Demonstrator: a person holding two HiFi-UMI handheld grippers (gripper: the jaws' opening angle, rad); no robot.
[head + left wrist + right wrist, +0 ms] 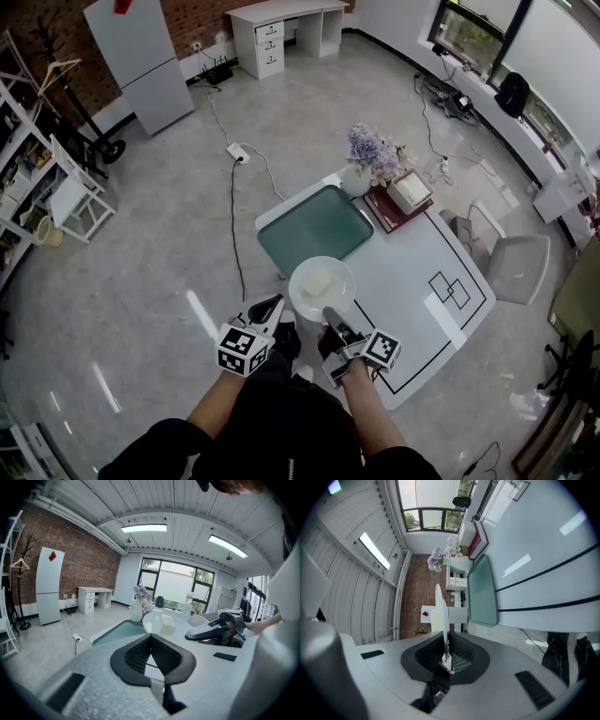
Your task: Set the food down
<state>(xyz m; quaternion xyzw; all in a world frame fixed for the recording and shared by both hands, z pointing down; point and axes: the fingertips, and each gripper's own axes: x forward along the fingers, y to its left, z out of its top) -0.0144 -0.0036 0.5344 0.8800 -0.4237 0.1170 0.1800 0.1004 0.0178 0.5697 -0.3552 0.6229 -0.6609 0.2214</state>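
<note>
Food (pixel 317 281) not yet down: right gripper (pixel 330 320) jaws clench the plate (pixel 343 269) rim; left gripper (pixel 273 308) jaws closed, empty

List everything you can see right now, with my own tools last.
plate: one, white, rim gripped by the right tool, at the table near edge
food: one pale block, on the plate
tray: one, teal, on the table beyond the plate
table: one, white with black lines
vase: one, white, purple flowers, table's far end
box: one, white, on a dark red book beside the vase
chair: one, grey, right of the table
left tool: one, shut, empty
right tool: one, shut on the plate
</note>
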